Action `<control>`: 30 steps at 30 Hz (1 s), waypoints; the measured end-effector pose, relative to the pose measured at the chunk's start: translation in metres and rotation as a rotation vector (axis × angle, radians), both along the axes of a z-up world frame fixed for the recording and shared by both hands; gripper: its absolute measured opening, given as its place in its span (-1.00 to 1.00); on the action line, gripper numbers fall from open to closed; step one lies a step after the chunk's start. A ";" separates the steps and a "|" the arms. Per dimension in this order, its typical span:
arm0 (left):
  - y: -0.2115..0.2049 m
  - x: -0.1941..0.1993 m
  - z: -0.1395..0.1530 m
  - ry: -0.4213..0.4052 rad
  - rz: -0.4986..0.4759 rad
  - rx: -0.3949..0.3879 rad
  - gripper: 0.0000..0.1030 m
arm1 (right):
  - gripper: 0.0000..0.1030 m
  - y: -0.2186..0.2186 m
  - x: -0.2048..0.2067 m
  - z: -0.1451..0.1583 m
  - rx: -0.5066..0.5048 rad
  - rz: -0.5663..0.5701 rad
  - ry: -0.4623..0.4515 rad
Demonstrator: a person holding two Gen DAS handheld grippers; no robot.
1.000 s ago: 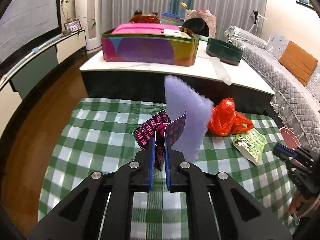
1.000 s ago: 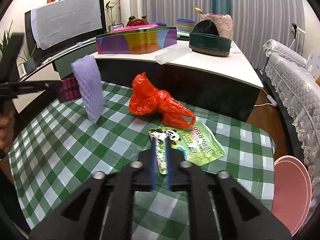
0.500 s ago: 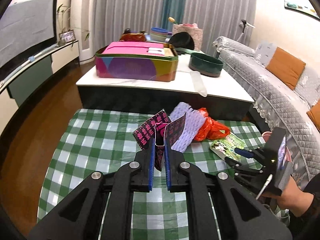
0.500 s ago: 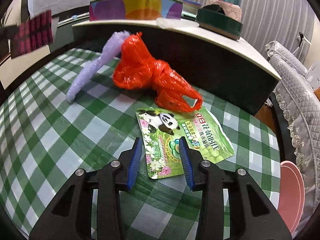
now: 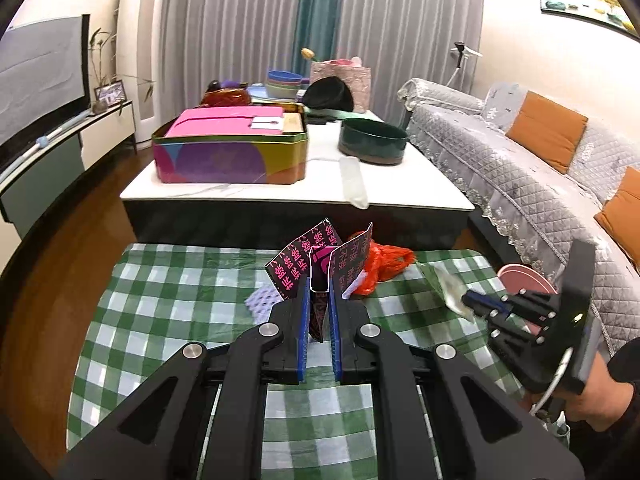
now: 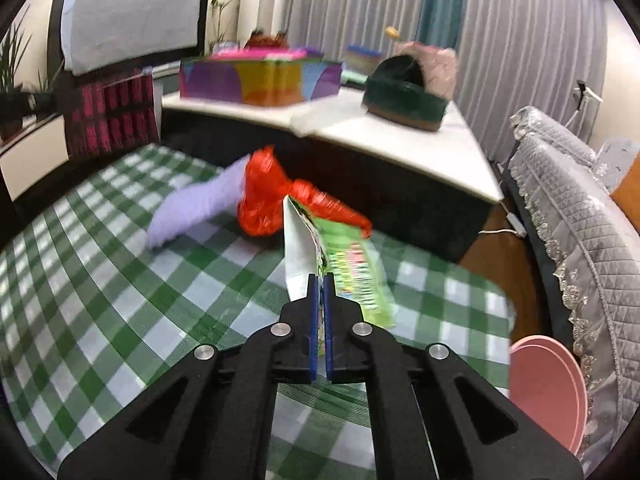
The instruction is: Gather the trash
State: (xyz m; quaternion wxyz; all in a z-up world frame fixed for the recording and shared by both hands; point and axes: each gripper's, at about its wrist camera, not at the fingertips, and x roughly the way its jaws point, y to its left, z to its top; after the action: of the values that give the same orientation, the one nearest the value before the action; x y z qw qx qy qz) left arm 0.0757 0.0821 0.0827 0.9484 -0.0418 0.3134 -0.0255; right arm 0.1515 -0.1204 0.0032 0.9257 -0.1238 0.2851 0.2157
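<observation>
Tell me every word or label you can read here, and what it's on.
Pink Chinese characters in rows on the black carton in the left tool: sideways, too small to read surely.
Printing on the green packet in the right tool: blurred, unreadable.
The white label on the pink box lid: too small.
No other writing can be made out.

Glossy foil and matt black plastic

My matt black plastic fingers (image 6: 313, 320) pinch a glossy green foil snack wrapper (image 6: 352, 272); crinkled shiny red plastic bag (image 6: 264, 200) lies on the green checked cloth (image 6: 100, 280).

Left gripper (image 5: 319, 308): black linkage arms, silver screws, blue finger pads. Right gripper (image 6: 320, 300): the same build, white cable. Dark sleeve (image 5: 624, 376).
</observation>
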 end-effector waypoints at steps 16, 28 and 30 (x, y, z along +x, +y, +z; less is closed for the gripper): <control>-0.051 -0.015 0.003 -0.033 -0.105 -0.010 -0.83 | -0.99 -0.071 -0.049 0.075 0.149 -0.105 -0.056; -0.086 -0.022 0.003 -0.058 -0.135 -0.040 -0.83 | -0.99 -0.159 -0.064 0.119 0.155 -0.205 -0.133; -0.094 -0.020 0.005 -0.058 -0.139 -0.039 -0.83 | -0.99 -0.176 -0.062 0.121 0.155 -0.229 -0.140</control>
State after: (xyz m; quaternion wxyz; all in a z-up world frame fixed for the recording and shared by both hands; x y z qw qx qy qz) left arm 0.0554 -0.0123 0.0873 0.9519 -0.0378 0.2875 -0.0987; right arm 0.0892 -0.2964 0.1242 0.9687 -0.0337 0.2144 0.1208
